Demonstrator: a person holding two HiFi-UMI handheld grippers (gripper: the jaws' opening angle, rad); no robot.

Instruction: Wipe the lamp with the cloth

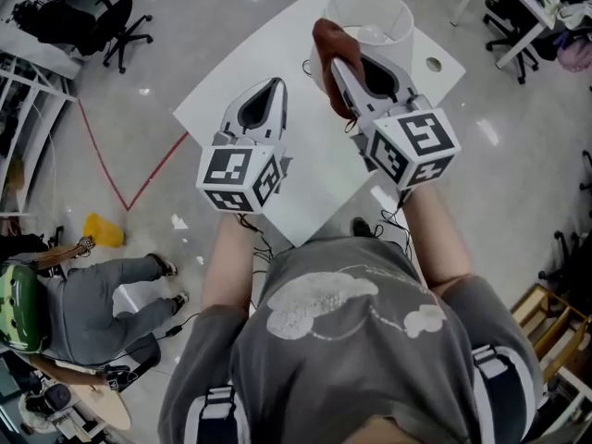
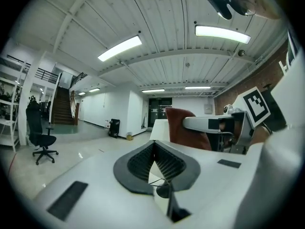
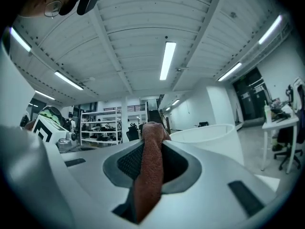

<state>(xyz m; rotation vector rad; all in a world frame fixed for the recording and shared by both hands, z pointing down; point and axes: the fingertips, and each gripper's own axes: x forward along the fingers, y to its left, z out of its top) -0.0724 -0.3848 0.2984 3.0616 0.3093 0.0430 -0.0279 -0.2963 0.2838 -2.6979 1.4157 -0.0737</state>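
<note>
My right gripper (image 1: 340, 67) pinches the brown cloth (image 1: 329, 43), just beside the white lamp (image 1: 381, 12) on the table (image 1: 264, 67). My left gripper (image 1: 274, 89): jaws pressed together, nothing between.

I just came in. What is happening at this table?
A person holds a gripper in each hand above a white table. The right gripper is shut on a brown cloth, held right beside the white lamp; whether the cloth touches it is unclear. The left gripper is shut and empty, hovering apart from the lamp.
</note>
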